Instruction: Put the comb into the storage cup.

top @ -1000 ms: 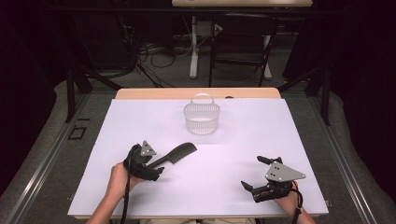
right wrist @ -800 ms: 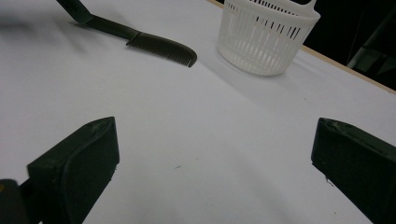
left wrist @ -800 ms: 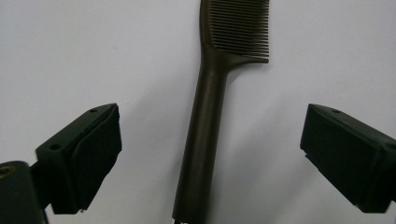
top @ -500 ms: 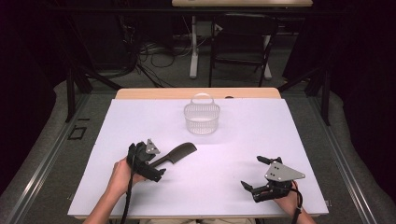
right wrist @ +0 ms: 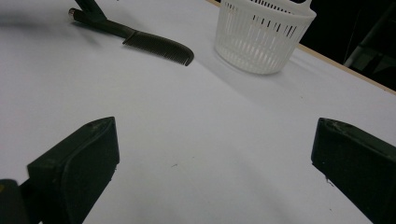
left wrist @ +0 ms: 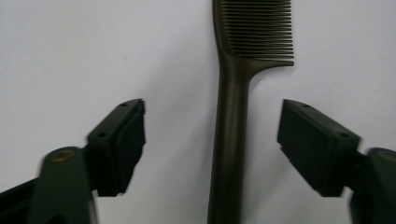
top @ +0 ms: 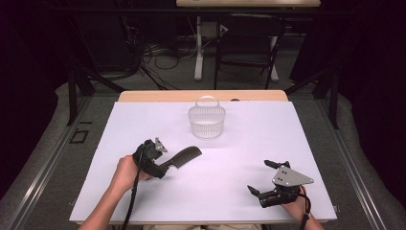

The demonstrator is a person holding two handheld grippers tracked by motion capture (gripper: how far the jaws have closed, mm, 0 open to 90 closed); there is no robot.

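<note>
Comb (left wrist: 232,140) handle between left hand-held gripper (left wrist: 212,140) jaws, untouched

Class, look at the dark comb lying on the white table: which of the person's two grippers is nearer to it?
Left. The left gripper has its open jaws on either side of the comb handle, pads not touching it. The right gripper sits open far off near the table's front right corner.

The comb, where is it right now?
In the high view, the comb lies on the table's left side, its handle between the left gripper's open jaws, nearer than the basket.
</note>
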